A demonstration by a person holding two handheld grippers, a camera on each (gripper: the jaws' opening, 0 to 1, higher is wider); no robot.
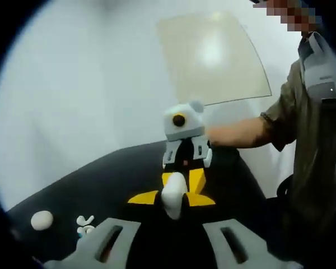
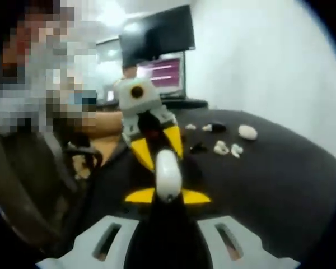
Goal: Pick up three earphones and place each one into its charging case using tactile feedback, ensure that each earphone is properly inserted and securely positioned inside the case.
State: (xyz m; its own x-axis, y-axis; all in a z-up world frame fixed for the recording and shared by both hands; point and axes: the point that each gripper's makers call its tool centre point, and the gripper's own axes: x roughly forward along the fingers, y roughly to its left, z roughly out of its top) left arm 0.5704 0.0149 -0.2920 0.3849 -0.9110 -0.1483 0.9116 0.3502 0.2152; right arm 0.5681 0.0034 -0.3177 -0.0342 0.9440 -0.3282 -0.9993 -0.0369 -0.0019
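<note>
A white oval charging case (image 1: 173, 203) (image 2: 168, 174) hangs above the black table (image 1: 101, 185), gripped from both ends. My left gripper (image 1: 172, 199) has its yellow tips shut on the near end of the case. My right gripper (image 1: 182, 184) faces it from the far side and is shut on the other end. In the right gripper view, my right gripper (image 2: 168, 196) clamps the case low down and my left gripper (image 2: 163, 157) clamps it from above. Loose white earphones (image 1: 85, 224) (image 2: 221, 148) lie on the table.
Another white oval case (image 1: 42, 219) (image 2: 247, 132) rests on the table near the earphones, with a black case (image 2: 215, 128) behind. A person's forearm (image 1: 241, 134) reaches in. A dark monitor (image 2: 157, 36) stands at the table's far end.
</note>
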